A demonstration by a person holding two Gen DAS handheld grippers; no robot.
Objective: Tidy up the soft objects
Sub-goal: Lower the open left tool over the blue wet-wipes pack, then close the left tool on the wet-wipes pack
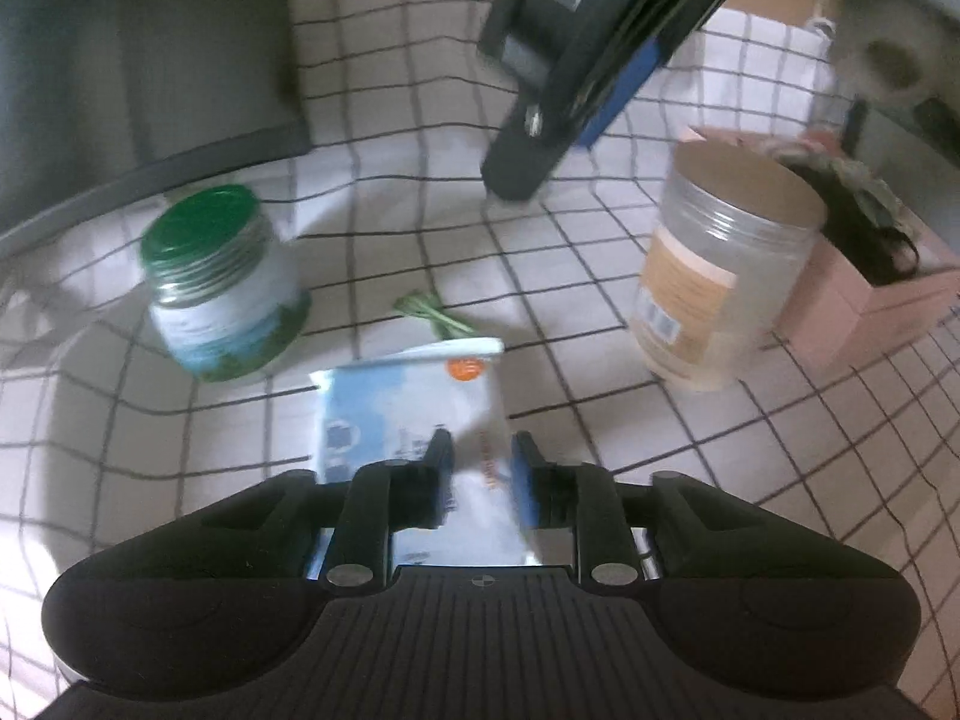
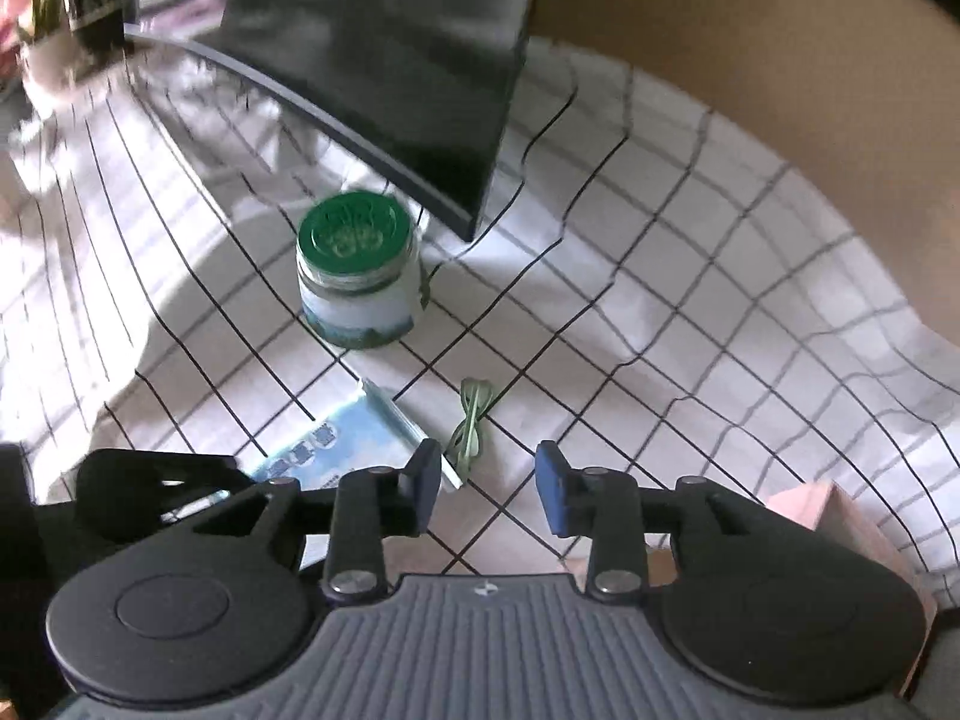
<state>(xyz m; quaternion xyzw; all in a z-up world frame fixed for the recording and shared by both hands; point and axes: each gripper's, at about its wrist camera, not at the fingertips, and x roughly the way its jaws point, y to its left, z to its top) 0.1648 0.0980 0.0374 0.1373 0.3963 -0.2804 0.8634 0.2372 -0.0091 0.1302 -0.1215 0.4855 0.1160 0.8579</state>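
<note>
On the checked cloth (image 1: 372, 228), the green-lidded jar (image 1: 222, 288) serves as the landmark. Just right of it and a little nearer the camera lies a small green band (image 1: 429, 312), loose on the cloth. Nearer still than the band lies the blue-and-white soft packet (image 1: 414, 414), flat, its far edge almost at the band. The left gripper (image 1: 480, 450) hangs over the packet's near end with its fingers a narrow gap apart; the packet shows between them, but whether the pads press it cannot be told through the blur. Well right of the jar stands a clear tub with a tan lid (image 1: 720, 264), beside a pink box (image 1: 870, 306). The right gripper (image 2: 489, 483), fingers moderately apart and empty, hovers above the cloth; the packet (image 2: 348, 438) lies beside its left finger and the band (image 2: 471, 432) just beyond the gap.
</note>
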